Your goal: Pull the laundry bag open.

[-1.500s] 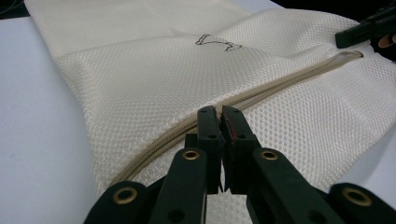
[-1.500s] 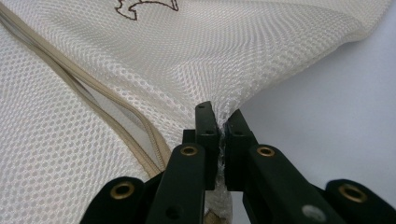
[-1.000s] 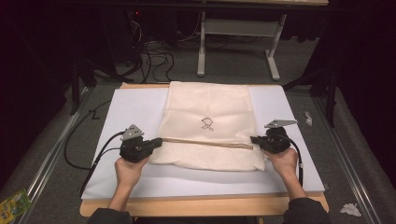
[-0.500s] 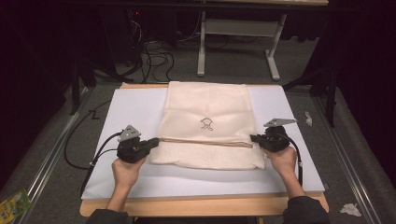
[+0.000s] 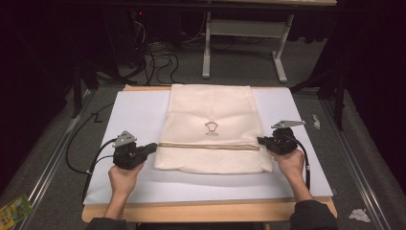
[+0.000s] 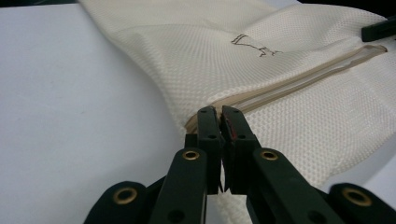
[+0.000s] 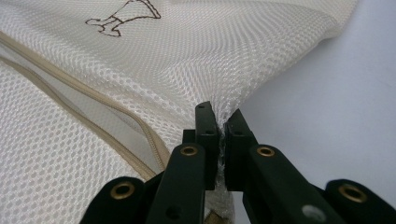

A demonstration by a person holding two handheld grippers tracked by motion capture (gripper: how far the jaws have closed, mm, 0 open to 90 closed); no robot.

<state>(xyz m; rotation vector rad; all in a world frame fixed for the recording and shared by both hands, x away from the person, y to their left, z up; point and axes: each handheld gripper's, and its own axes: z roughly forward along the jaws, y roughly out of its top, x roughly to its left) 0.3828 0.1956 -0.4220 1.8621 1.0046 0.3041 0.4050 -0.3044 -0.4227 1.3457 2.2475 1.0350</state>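
bag: cream mesh laundry bag lies flat on the white sheet, centred, its top reaching the sheet's far edge, its bottom short of the near edge.
zip: tan zip runs straight across the bag from side to side, in its near half; a small dark logo sits just above it.
left gripper: left gripper has its 2 jaws pinched together on the bag's left side edge, right at the zip end; mesh is clamped between the pads.
right gripper: right gripper has its jaws closed tight on the bag's right side edge, a fold of mesh bunched between them, zip just beside it.
change: against 1 second back, the left hand sits slightly nearer the sheet's near edge; the right hand has held its place. Both grips unchanged, bag shape unchanged.
meaning: looks like both side edges are secured and the fabric is held taut along the zip line; likely a pause before a lift or fold of the near half.
risk: thin mesh could slip out of the pads if the pull is uneven.
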